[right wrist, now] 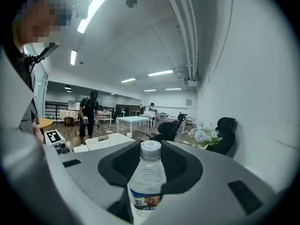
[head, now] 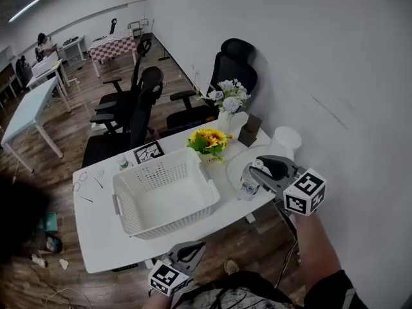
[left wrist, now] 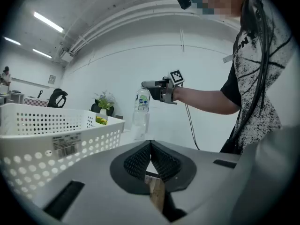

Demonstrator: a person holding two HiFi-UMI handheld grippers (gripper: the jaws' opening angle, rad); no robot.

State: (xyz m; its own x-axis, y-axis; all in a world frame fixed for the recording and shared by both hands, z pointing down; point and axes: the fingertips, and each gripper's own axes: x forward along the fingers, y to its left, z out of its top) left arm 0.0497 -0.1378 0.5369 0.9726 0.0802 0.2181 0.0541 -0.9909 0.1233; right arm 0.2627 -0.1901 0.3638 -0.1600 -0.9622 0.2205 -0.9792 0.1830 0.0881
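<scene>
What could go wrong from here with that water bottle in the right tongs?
The right tongs grip the water bottle high up, so it might swing or slip. It is close to the edge of the table, so a slip could send it to the floor. The sunflowers stand nearby and might get knocked.

A white perforated basket (head: 168, 224) is sitting mid-table (head: 103, 243). Sunflowers (head: 209, 140) are standing just beyond it, while a vase of pale flowers (head: 228, 96), a brown box (head: 249, 131) and a white cylinder (head: 285, 140) are crowding the far right corner. Glasses (head: 80, 181) are lying near the left edge. Black chairs (head: 138, 108) are standing beyond the far edge.
</scene>
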